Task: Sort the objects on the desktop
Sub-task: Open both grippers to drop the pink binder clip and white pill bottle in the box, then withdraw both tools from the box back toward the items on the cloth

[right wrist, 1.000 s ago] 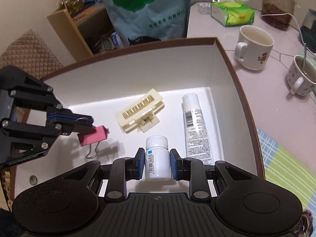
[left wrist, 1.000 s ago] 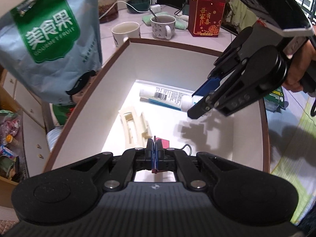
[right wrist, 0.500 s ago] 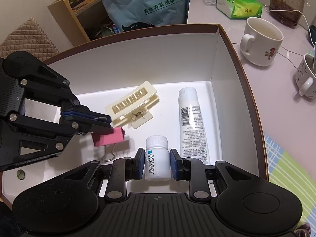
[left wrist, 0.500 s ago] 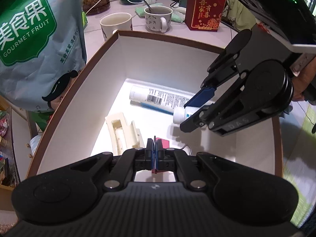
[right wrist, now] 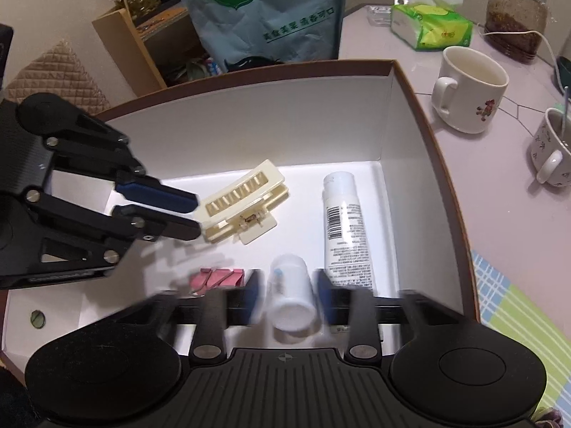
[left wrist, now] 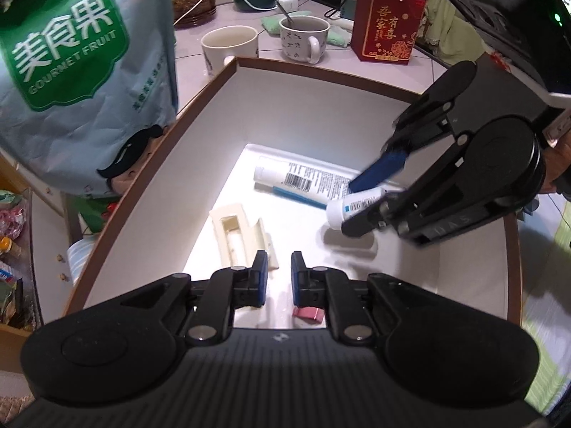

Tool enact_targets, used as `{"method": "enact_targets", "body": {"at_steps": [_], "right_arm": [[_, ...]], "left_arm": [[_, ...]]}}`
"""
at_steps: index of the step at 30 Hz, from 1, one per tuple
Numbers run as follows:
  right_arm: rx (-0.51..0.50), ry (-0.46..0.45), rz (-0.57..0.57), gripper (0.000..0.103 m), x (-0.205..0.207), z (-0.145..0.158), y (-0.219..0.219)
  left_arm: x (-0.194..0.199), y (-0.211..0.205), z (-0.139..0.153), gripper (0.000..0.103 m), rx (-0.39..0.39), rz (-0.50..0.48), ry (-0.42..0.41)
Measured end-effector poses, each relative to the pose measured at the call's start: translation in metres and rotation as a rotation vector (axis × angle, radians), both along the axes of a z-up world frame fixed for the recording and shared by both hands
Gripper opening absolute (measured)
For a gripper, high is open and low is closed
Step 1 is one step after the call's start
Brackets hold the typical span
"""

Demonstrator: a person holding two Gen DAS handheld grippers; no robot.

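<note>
A brown-rimmed white box (left wrist: 321, 71) (right wrist: 285, 117) holds a cream hair claw (left wrist: 232, 235) (right wrist: 246, 203), a white tube (left wrist: 303, 178) (right wrist: 344, 221) and a pink binder clip (left wrist: 308, 313) (right wrist: 217, 278). My left gripper (left wrist: 280, 274) (right wrist: 196, 215) is open and empty, its tips beside the claw, with the clip lying on the floor below it. My right gripper (right wrist: 289, 296) (left wrist: 348, 208) is blurred, its fingers slightly apart. A small white bottle (right wrist: 291, 292) (left wrist: 353, 205) sits tilted and loose between them, low over the box floor next to the tube.
A blue-green snack bag (left wrist: 71, 71) (right wrist: 267, 10) stands against the box's far-left wall. Two mugs (right wrist: 467, 89) (right wrist: 551, 149), a tissue pack (right wrist: 431, 26), a jar (right wrist: 515, 25) and a red carton (left wrist: 387, 28) stand on the table beyond. A person's hand (left wrist: 556, 167) holds the right gripper.
My left gripper opened and the pink clip dropped to the box floor. My right gripper lowered and spread its fingers; the bottle has tipped between them.
</note>
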State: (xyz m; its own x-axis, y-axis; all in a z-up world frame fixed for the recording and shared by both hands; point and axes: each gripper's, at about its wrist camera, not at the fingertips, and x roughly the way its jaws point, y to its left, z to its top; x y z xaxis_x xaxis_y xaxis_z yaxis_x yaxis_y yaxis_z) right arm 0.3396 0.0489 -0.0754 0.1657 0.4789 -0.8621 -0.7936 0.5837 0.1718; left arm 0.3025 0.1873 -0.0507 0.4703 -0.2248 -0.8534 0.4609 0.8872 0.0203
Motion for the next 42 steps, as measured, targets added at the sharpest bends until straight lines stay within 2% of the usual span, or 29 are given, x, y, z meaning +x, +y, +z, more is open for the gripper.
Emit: {"method": "enact_targets", "body": {"at_steps": [3, 9, 11, 12, 14, 15, 22, 29, 42], "right_arm": [[0.006, 0.001, -0.005, 0.059, 0.0, 0.003, 0.002], [-0.05, 0.026, -0.013, 0.059, -0.007, 0.011, 0.002], [-0.067, 0.033, -0.02, 0.059, -0.011, 0.012, -0.001], [-0.075, 0.034, -0.021, 0.06, -0.013, 0.012, -0.002], [-0.085, 0.029, -0.022, 0.079, -0.018, 0.013, -0.006], [-0.085, 0.021, -0.022, 0.081, -0.021, 0.014, -0.007], [-0.086, 0.017, -0.034, 0.081, -0.034, 0.021, -0.015], [-0.079, -0.003, -0.055, 0.081, -0.046, 0.033, -0.021], [-0.042, -0.063, -0.066, 0.081, -0.074, 0.059, -0.03]], "left_arm": [[-0.003, 0.004, 0.003, 0.011, 0.003, 0.018, 0.004], [-0.013, 0.009, 0.007, 0.022, 0.012, 0.049, 0.015], [-0.016, 0.01, 0.008, 0.032, 0.016, 0.06, 0.023], [-0.018, 0.01, 0.009, 0.034, 0.019, 0.066, 0.024], [-0.022, 0.01, 0.011, 0.037, 0.025, 0.075, 0.026], [-0.024, 0.01, 0.012, 0.037, 0.027, 0.079, 0.029], [-0.037, 0.006, 0.021, 0.046, 0.048, 0.09, 0.026], [-0.055, -0.001, 0.034, 0.064, 0.069, 0.086, -0.004], [-0.085, -0.005, 0.057, 0.067, 0.095, 0.109, -0.059]]}}
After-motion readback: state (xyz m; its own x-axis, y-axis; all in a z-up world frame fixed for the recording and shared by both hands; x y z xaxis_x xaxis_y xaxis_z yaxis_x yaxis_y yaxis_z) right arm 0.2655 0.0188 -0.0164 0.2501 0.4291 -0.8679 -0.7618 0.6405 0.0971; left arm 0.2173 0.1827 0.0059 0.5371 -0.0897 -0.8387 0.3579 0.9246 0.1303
